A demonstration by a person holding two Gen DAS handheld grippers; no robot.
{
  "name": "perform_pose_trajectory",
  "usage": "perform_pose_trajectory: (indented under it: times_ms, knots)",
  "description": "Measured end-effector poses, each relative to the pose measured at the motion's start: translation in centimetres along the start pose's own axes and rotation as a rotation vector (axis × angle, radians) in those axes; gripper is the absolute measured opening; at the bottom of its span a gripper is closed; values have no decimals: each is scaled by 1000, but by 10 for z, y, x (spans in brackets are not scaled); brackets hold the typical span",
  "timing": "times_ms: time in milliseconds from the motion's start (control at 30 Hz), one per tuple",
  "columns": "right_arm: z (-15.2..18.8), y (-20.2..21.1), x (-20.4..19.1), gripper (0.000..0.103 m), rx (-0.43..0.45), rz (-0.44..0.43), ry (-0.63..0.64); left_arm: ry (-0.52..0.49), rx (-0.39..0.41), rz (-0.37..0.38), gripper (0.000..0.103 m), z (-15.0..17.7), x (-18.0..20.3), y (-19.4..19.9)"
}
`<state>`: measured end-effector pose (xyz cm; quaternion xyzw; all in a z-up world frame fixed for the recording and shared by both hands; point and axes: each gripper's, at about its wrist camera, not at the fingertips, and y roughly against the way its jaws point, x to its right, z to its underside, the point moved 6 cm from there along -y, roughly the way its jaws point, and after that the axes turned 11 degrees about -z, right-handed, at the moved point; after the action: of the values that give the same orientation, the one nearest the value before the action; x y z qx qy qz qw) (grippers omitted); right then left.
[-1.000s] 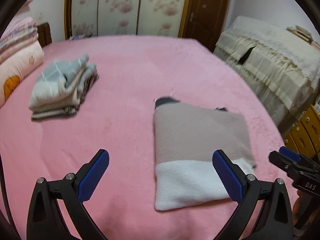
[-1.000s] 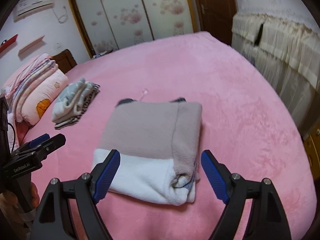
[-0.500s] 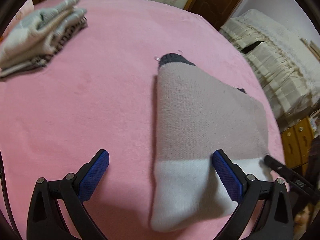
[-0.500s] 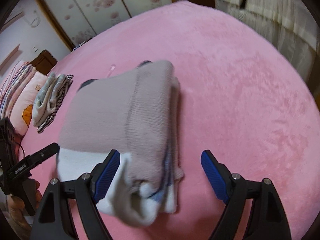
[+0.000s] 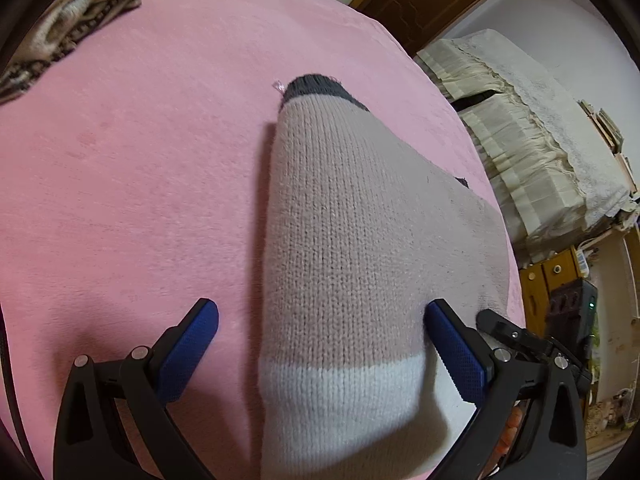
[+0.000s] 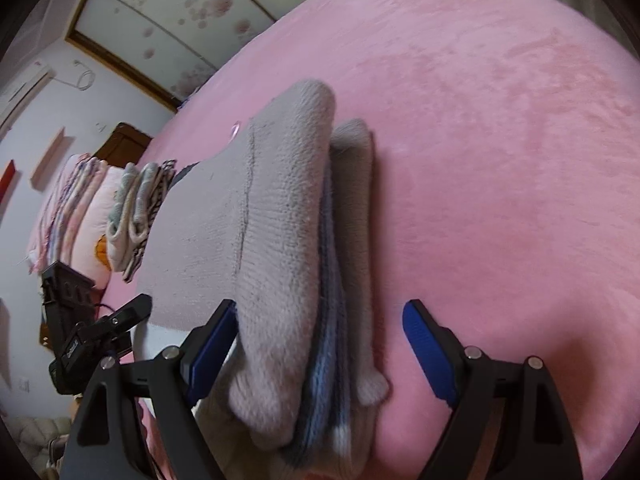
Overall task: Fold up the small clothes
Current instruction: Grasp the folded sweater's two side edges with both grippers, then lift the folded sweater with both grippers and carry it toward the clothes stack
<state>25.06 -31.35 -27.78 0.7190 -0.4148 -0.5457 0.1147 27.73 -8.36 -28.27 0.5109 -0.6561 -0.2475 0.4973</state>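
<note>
A folded knitted sweater (image 5: 344,248) — beige-grey with a white hem band and a dark grey collar — lies on the pink plush bedspread (image 5: 132,184). The left gripper (image 5: 322,344) straddles the sweater's left edge, its blue-padded jaws spread wide, one pad over the bedspread, the other over the knit; it grips nothing. The right gripper (image 6: 320,344) straddles the sweater's right, layered edge, jaws likewise wide apart and empty. Beyond the sweater's far left corner sits a stack of folded clothes (image 6: 140,208) — well apart.
</note>
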Motion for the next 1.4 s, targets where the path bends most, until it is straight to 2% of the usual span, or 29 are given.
perform_pose_trajectory:
  times_ms: [67,133,167,233,267,300,333,400,500,600,733,967,1067,1133,1267,1400]
  knots:
    - [0,-7,-1,82,-7,-34,8,-4,-11,24,103,0,2,-6]
    - [0,-14,-2,75,-16,-61,6,-7,-15,32,103,1,6,-10]
    - [0,-17,-3,63,-22,-84,3,-11,-16,34,102,1,8,-12]
    - [0,-21,-5,57,-23,-110,-15,-35,-11,19,102,2,15,-14]
    - [1,-21,-6,51,-23,-121,-17,-48,-14,8,95,3,19,-14]
    - [2,-21,-6,47,-21,-126,-19,-61,-16,28,78,3,25,-14]
    - [3,-20,-8,45,-19,-126,-15,-72,-19,26,77,4,31,-13]
    - [4,-18,-12,41,-12,-115,-2,-96,-4,-11,68,3,37,-10]
    - [6,-13,-29,39,15,-74,25,-116,24,-39,58,2,45,3]
    - [12,-2,-47,39,41,-37,67,-133,50,-57,56,5,49,23]
    - [41,16,-81,38,51,-12,106,-160,71,-69,55,23,48,56]
    - [114,38,-124,38,24,-74,78,-177,51,-72,55,78,6,128]
    - [138,34,-147,38,-3,-104,64,-184,61,-87,55,88,-8,158]
    - [144,28,-168,38,-17,-127,72,-175,82,-93,55,87,-19,181]
    - [135,19,-223,38,-19,-167,133,-156,142,-98,55,64,-50,234]
    - [95,-1,-308,38,20,-226,234,-147,210,-103,55,4,-88,288]
